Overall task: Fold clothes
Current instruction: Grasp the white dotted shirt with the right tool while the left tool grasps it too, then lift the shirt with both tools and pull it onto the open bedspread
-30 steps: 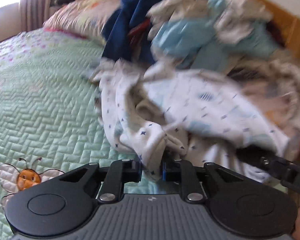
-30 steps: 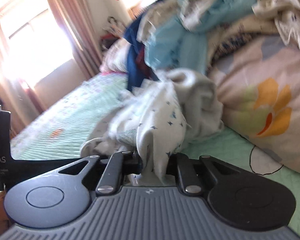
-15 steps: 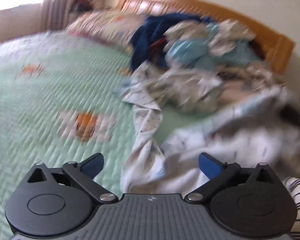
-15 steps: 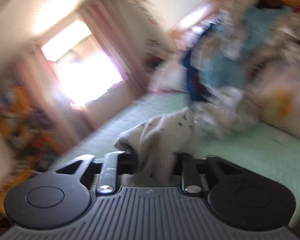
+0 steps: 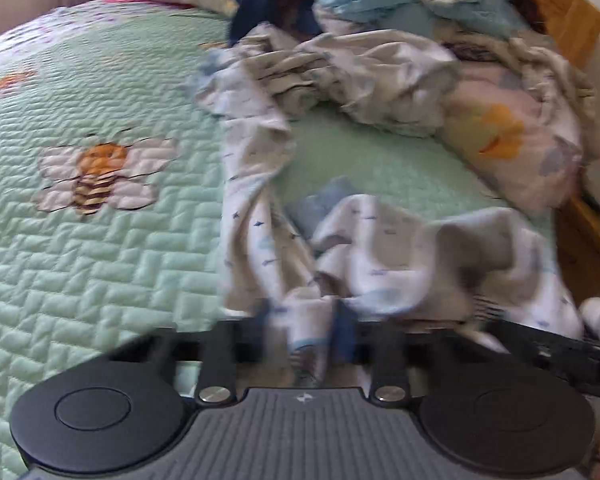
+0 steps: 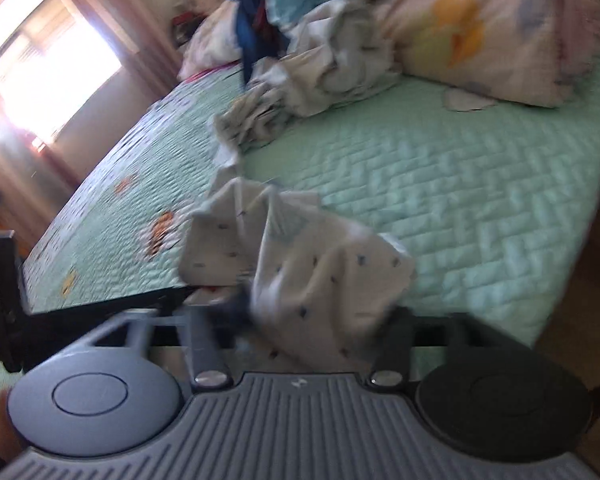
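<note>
The white printed garment (image 5: 380, 248) is held at two points over the green quilted bed (image 5: 100, 240), presumably to spread it for folding. Both the left hand-held gripper (image 5: 304, 324) and right hand-held gripper (image 6: 316, 312) have just closed on bunched cloth.

Sunlit curtained window (image 6: 48, 60) beside green-quilted bed (image 6: 440, 184).

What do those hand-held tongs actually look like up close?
Each is black plastic. The left tongs have a grey ribbed body, two round black discs at the sides, silver screw heads and blue pads. The right tongs match, with a small star-like mark on the ribbed part.
</note>
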Action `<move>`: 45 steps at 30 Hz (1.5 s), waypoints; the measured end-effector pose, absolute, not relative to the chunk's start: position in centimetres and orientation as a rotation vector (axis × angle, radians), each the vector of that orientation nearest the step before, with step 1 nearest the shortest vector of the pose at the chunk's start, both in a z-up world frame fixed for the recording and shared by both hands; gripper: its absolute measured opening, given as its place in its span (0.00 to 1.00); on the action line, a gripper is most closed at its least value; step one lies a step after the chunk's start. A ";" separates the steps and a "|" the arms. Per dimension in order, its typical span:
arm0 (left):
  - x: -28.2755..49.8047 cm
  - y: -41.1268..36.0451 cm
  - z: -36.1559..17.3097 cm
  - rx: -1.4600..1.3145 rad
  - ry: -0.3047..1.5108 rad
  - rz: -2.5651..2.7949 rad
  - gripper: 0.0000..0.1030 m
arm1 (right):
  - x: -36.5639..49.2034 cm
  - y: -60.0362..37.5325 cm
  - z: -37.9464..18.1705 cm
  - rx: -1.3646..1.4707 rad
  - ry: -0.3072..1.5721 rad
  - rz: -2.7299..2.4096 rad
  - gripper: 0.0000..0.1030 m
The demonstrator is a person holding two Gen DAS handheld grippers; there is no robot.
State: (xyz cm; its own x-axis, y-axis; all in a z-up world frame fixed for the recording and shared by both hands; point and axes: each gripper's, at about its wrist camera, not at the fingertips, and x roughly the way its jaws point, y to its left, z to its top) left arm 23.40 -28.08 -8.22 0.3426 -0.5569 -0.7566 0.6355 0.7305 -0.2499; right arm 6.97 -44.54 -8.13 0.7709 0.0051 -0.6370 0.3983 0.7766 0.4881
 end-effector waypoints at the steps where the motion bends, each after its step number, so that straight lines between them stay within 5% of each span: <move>1: 23.1 -27.8 -7.6 0.084 0.928 -0.786 0.14 | 7.1 -44.3 -7.6 0.649 0.652 -0.216 0.25; 11: 17.6 -10.9 15.2 -0.055 0.435 -0.575 0.14 | 6.6 -38.3 9.6 0.550 0.284 0.125 0.20; 16: 10.7 -3.4 24.3 -0.009 0.273 -0.468 0.23 | 5.3 -33.7 17.5 0.510 0.133 0.304 0.21; 19: 7.5 -0.8 23.9 0.047 0.319 -0.404 0.33 | 5.4 -30.7 18.8 0.490 0.163 0.370 0.21; 27: 5.2 4.5 12.5 0.006 0.601 -0.314 0.29 | 6.0 -23.5 10.2 0.498 0.488 0.359 0.20; 33: 6.3 -0.5 14.6 0.074 0.570 -0.403 0.35 | 3.6 -25.0 14.1 0.430 0.442 0.295 0.08; 36: 6.5 -2.7 15.2 0.124 0.552 -0.375 0.71 | 3.1 -28.0 15.5 0.386 0.440 0.249 0.23; 38: 6.2 -2.8 13.4 0.151 0.573 -0.347 0.77 | 2.5 -29.8 13.8 0.388 0.493 0.214 0.71; 39: 5.9 -2.5 11.8 0.161 0.602 -0.331 0.77 | 2.5 -30.4 11.7 0.395 0.545 0.203 0.79; 45: 6.2 -0.7 -2.6 0.122 0.914 -0.224 0.72 | 2.9 -30.6 -3.8 0.455 0.929 0.113 0.83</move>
